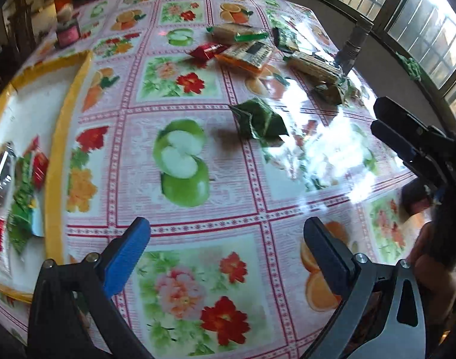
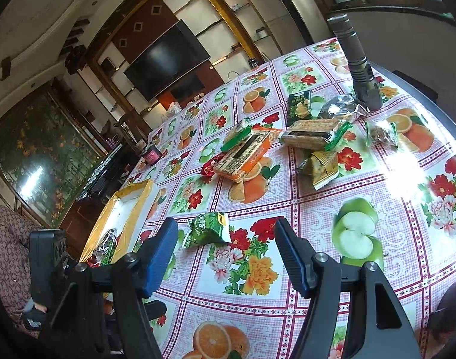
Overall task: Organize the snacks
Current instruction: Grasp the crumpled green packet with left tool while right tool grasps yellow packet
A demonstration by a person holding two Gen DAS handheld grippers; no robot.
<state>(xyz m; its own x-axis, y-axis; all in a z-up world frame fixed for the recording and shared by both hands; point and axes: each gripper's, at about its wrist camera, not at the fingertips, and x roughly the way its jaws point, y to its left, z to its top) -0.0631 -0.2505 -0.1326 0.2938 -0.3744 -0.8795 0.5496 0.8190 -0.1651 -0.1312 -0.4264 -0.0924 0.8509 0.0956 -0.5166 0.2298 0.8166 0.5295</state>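
Note:
A small green snack packet (image 1: 259, 119) (image 2: 208, 230) lies alone on the fruit-print tablecloth. In the right wrist view it sits just past the tips of my right gripper (image 2: 228, 239), nearer the blue left finger, and the pads do not touch it. That gripper is open. My left gripper (image 1: 228, 239) is open over bare cloth with nothing between its fingers, and the packet lies well ahead of it. At the left stands a yellow-rimmed white tray (image 1: 59, 149) (image 2: 132, 209) holding several packets. My right gripper (image 1: 380, 116) shows at the right edge.
A pile of snacks lies further back: an orange pack (image 2: 243, 155), a cracker pack (image 2: 314, 134), a dark green pack (image 2: 299, 104) and a red packet (image 2: 210, 164). A flashlight (image 2: 359, 65) stands upright behind them. A dark jar (image 1: 68, 30) is at the far left.

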